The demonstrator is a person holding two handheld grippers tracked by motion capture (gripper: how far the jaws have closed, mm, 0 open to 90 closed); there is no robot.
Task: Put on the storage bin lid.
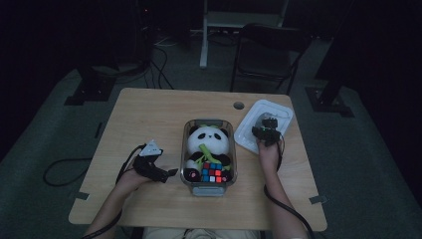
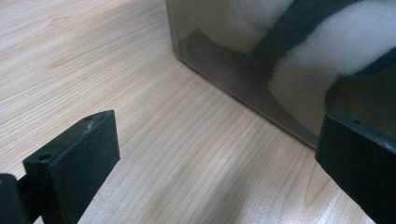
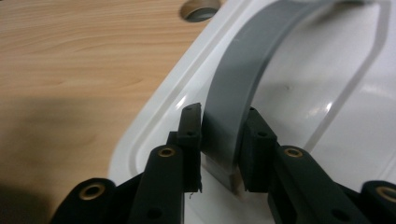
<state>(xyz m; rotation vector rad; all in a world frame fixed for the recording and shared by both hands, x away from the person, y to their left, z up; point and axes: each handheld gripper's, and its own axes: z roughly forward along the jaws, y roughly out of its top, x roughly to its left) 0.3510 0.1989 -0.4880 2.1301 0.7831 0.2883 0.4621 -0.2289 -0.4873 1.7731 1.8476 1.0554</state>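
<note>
On the right side of the table lies a white lid, flat on the wood beside the clear box, and my right tongs are down on it. Their jaws are pinching the lid's grey handle, one pad on each side of the strap near its lower end. No earlier picture is beside this one, so I say only that the grip looks snug. A round hole in the tabletop sits just past the lid's far corner.

My left tongs rest low on the wood just left of the box, spread wide with nothing between the jaws. Inside the box a plush panda lies with a colourful cube at its feet.
</note>
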